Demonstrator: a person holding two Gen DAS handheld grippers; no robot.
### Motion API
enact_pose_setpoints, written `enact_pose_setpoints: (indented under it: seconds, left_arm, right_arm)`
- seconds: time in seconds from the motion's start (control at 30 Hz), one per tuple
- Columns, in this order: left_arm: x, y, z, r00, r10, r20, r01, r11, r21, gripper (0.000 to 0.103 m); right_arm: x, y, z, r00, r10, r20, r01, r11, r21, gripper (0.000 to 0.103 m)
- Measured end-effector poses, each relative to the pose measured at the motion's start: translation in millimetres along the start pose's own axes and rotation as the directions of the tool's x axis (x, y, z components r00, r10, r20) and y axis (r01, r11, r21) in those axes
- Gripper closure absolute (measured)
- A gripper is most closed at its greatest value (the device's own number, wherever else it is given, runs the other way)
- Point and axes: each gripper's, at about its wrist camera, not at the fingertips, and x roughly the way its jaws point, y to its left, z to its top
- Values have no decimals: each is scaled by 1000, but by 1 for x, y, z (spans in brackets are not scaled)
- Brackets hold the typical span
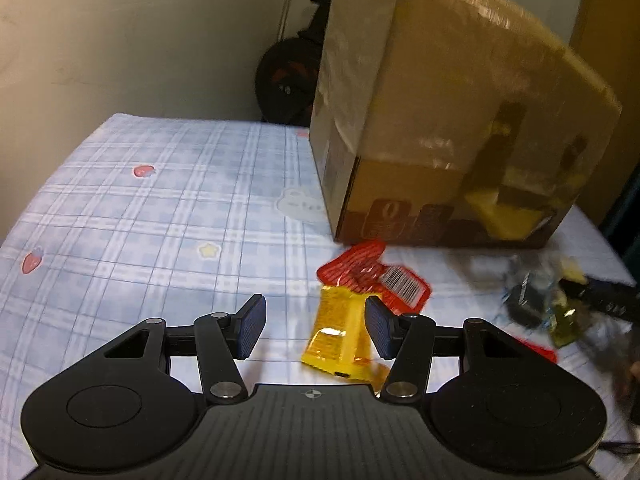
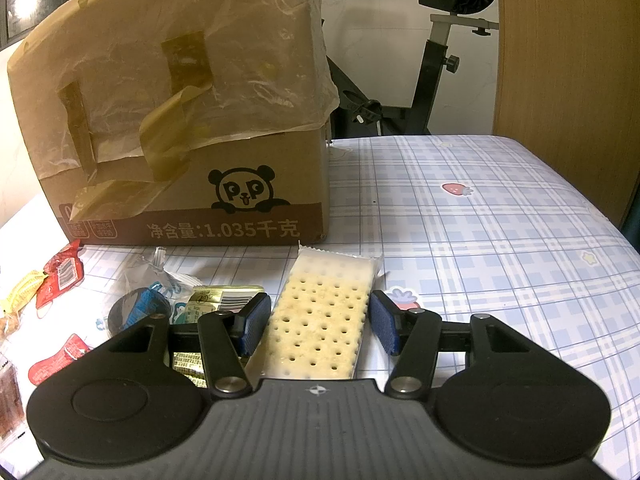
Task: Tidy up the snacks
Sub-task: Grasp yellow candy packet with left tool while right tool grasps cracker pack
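Observation:
In the left wrist view my left gripper (image 1: 316, 328) is open above the plaid tablecloth (image 1: 160, 208). A yellow snack packet (image 1: 340, 336) lies between its fingers, nearer the right one, with a red packet (image 1: 372, 276) just beyond. In the right wrist view my right gripper (image 2: 316, 324) is open around a wrapped cracker pack (image 2: 320, 320) lying flat on the cloth; the pads stand apart from its sides. A cardboard box (image 2: 180, 120) with a panda logo stands behind the snacks; it also shows in the left wrist view (image 1: 440, 120).
More snacks lie left of my right gripper: a dark round one in blue wrap (image 2: 138, 310), a green-yellow packet (image 2: 224, 298), red packets (image 2: 60, 276). An exercise bike (image 2: 436, 60) stands behind the table. The cloth (image 2: 500, 240) stretches to the right.

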Motion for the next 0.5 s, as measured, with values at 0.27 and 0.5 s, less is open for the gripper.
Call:
enact_pose_setpoints:
  seconds: [0.27,0.5]
  left_arm:
    - [21,-17,-5,999,-3,-36,6,996,92,46]
    - [23,-14,-12,997,73,-3,-72,993,99,61]
  right_arm:
    - [0,0,0,1000,0,0,0,1000,-2,45]
    - [0,-1,0,1000,4,2,-4,1000,4,45]
